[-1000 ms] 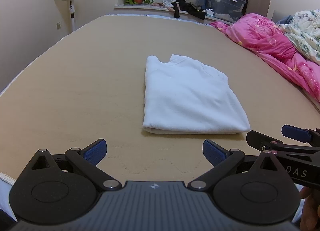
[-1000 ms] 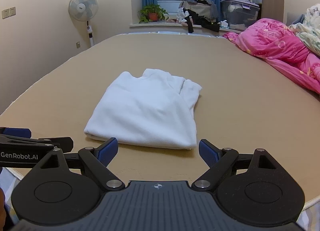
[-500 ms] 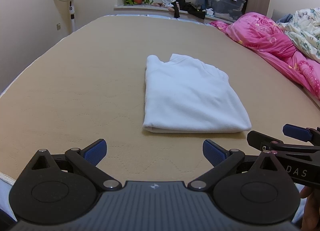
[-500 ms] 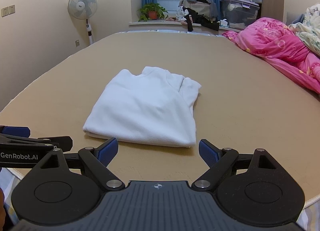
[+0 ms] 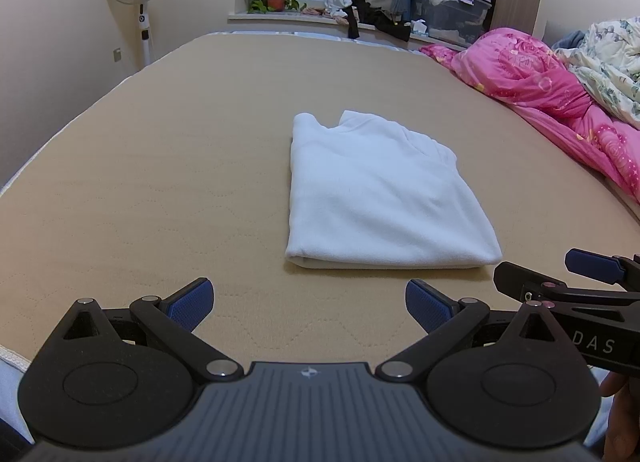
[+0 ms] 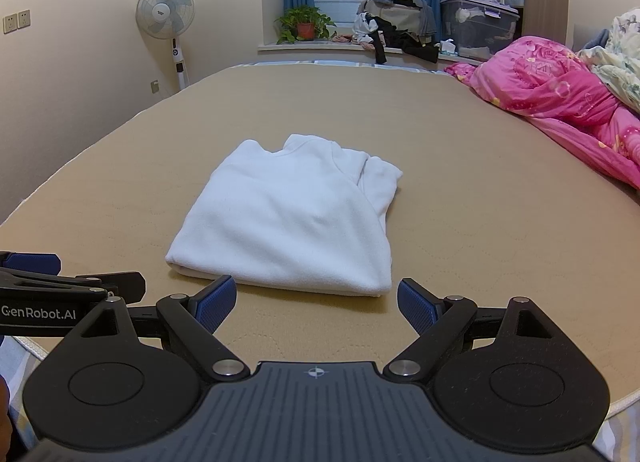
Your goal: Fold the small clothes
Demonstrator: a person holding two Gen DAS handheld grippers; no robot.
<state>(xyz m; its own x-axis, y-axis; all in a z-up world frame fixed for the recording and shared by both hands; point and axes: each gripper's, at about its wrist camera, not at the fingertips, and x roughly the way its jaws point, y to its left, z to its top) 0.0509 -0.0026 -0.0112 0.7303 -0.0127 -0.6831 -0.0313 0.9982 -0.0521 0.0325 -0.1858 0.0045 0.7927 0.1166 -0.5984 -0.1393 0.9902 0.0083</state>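
From the left wrist, the left gripper (image 5: 307, 304) is hovering with its blue pads spread wide and nothing between them, just short of the near edge of the folded white shirt (image 5: 380, 198). The shirt is lying flat on the tan mattress (image 5: 160, 182), collar end pointing away. The right gripper (image 5: 560, 278) is showing at the right edge beside it, near the shirt's near right corner. On the far sill a clear bin (image 5: 450, 10) is sitting with its lid on; its contents are too blurred to tell. Bare mattress is stretching to the left of the shirt up to the piped edge; a pink quilt (image 5: 540, 90) is crowding the right side.

From the right wrist, the right gripper (image 6: 316, 304) is also standing wide and holding nothing, its left pad just at the shirt's (image 6: 292, 214) near hem. The left gripper (image 6: 72, 274) is entering from the left, low over the mattress (image 6: 480, 202) edge. The bin (image 6: 480, 28) is sitting behind the quilt (image 6: 560, 102). Open mattress is lying right of the shirt and beyond it towards the sill.
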